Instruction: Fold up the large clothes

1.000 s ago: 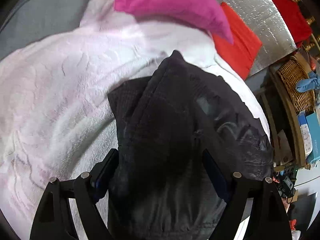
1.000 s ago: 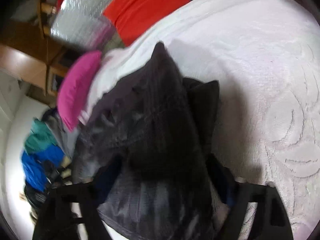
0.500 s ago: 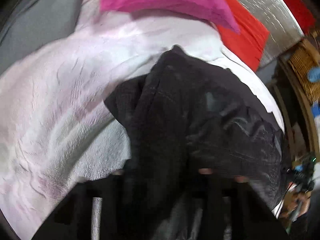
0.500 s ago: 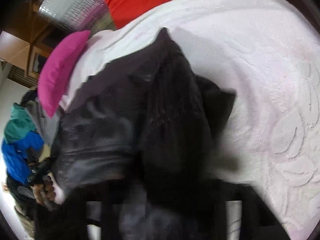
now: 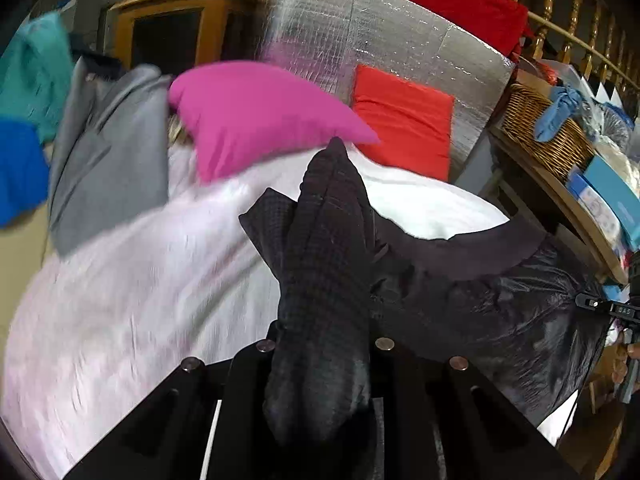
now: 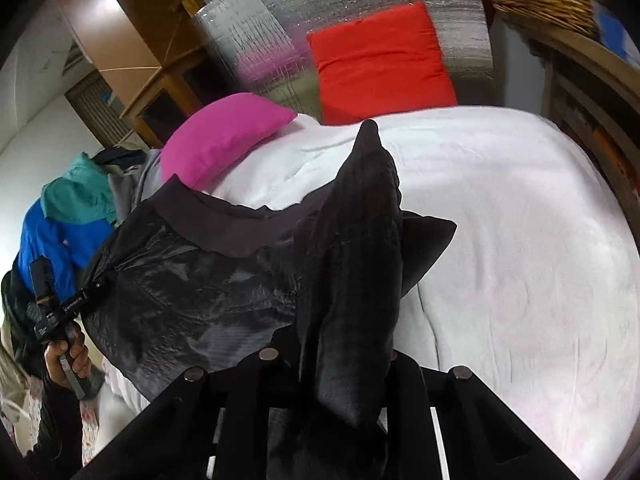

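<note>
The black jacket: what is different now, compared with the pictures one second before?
Both grippers closed on it: the left gripper and right gripper each pinch a bunch of the black jacket, their jaws closing the last bit, and have raised it off the white blanket, stretched between them. The pink pillow and red cushion stayed.

White lettering runs along the black gripper (image 6: 66, 308) held in a hand at the left of the dark jacket (image 6: 192, 280), too small to read. The blue boxes (image 5: 612, 196) beside the wicker basket (image 5: 548, 132) bear print, also illegible.
</note>
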`<state>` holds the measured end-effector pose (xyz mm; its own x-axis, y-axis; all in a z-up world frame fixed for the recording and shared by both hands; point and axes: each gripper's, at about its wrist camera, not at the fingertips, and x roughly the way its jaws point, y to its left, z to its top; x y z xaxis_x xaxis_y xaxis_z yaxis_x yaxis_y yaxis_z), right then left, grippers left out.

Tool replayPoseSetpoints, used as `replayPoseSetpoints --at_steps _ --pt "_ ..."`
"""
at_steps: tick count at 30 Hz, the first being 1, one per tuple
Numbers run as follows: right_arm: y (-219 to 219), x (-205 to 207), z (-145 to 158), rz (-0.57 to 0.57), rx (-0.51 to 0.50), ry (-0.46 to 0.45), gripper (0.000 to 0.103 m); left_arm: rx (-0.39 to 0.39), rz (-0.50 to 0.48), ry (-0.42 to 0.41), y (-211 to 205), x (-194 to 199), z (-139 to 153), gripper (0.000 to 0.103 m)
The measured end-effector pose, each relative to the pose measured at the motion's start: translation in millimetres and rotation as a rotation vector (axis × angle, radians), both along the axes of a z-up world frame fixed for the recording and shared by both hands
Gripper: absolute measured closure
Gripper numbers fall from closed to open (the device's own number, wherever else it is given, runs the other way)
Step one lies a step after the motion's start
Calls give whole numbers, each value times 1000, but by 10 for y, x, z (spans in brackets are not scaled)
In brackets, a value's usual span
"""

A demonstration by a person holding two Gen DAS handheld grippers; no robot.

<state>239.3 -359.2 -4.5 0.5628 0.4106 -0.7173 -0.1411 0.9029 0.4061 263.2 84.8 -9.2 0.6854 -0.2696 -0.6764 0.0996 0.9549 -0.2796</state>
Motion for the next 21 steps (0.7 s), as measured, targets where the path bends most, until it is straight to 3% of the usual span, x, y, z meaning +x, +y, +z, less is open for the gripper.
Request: replayPoseSetpoints --at_steps 2,4,5,6,7,8,10,13,16,21 --pt "-90 -188 -290 -8 26 34 86 -21 4 46 25 -165 -304 84" --pt "-145 -285 -805 -39 50 128 82 -24 18 127 -2 -224 -719 81" --pt "-154 -286 -1049 -60 43 189 72 2 31 202 -8 -223 -968 73" --pt "-186 -298 -1254 -85 40 232 64 24 52 260 15 -220 -1179 53" --pt "-247 -334 -1380 -116 65 240 42 14 70 266 50 -226 -1263 47" --pt "-291 -363 -1402 -134 95 235 36 -26 90 252 123 -244 -1264 44" --pt "-368 -422 -1272 -143 117 201 36 -70 98 275 229 -237 -1150 45" --pt "-491 -423 -966 -157 80 130 34 -22 97 174 369 -245 -732 45" --pt "-555 -309 -765 -173 77 78 30 25 98 85 383 -107 -466 35" --pt "-225 298 -813 -105 6 110 29 106 -7 155 -41 298 -740 33"
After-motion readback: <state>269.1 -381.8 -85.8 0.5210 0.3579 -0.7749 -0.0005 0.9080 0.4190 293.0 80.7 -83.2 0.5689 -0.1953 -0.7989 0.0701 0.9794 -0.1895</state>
